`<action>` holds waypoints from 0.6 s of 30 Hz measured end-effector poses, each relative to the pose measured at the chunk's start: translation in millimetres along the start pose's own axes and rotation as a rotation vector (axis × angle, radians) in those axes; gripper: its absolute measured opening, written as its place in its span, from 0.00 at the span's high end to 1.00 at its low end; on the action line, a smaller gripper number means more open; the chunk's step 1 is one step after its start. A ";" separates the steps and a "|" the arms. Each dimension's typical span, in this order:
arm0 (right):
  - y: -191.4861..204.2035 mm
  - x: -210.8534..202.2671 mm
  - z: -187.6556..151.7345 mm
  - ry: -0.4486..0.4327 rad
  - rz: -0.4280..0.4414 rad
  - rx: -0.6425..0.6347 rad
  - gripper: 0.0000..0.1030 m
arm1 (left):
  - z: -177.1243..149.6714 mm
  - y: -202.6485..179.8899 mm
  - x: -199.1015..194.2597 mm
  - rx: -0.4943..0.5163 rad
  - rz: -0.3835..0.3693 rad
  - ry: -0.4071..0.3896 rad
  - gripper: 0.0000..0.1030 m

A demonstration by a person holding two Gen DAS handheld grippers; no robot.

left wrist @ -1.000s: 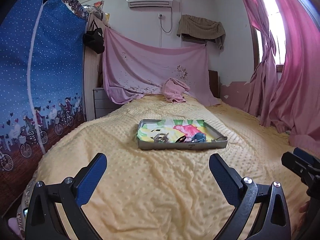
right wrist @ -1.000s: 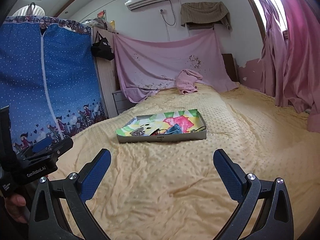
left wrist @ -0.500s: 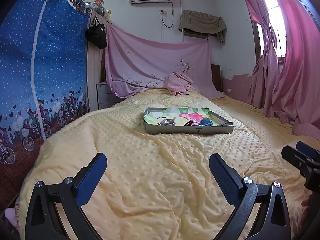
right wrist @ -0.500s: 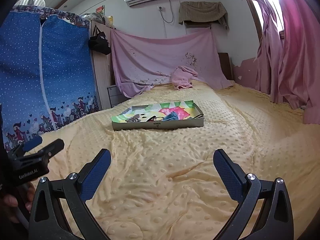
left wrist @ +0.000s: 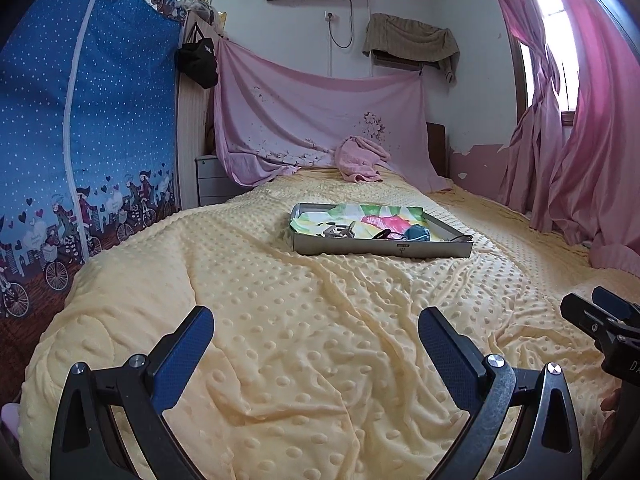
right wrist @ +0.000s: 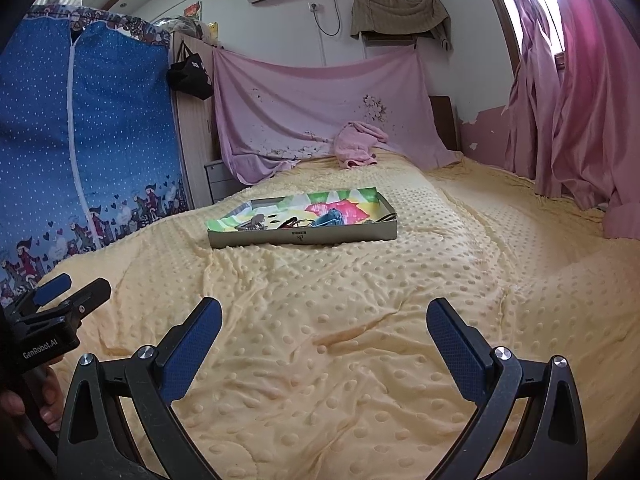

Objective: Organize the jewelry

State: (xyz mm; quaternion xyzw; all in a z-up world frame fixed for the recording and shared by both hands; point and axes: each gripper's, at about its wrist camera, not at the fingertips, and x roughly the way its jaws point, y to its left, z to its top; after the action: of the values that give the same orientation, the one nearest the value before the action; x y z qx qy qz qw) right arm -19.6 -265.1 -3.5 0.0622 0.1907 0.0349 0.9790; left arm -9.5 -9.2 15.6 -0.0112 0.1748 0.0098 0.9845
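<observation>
A shallow grey box tray with a colourful lining lies on the yellow dotted bedspread; it also shows in the right wrist view. Inside lie a silver hair claw, a dark clip and a blue piece. My left gripper is open and empty, well short of the tray. My right gripper is open and empty, also short of the tray. Each gripper shows at the edge of the other's view.
A pink towel lies at the bed's head under a hanging pink sheet. A blue fabric wardrobe stands left, with a small drawer cabinet beside it. Pink curtains hang right.
Both grippers have dropped lower and levelled out over the bed, then drifted slightly; the tray looks flatter and sits higher in view. Jaws stay open.
</observation>
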 end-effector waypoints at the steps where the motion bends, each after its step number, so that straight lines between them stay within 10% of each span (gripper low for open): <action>1: 0.7 0.6 -0.3 0.003 0.003 -0.002 0.02 | -0.5 0.2 0.5 0.001 0.003 0.001 0.00; 18: 5.2 5.6 -4.6 0.020 0.001 -0.027 0.02 | -3.4 5.9 3.0 -0.008 0.014 0.004 0.00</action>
State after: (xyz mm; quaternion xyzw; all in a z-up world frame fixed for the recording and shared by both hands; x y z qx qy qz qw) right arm -16.4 -258.9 -9.1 0.0488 0.2002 0.0386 0.9778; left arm -8.0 -3.3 11.3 -0.0137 0.1768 0.0174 0.9840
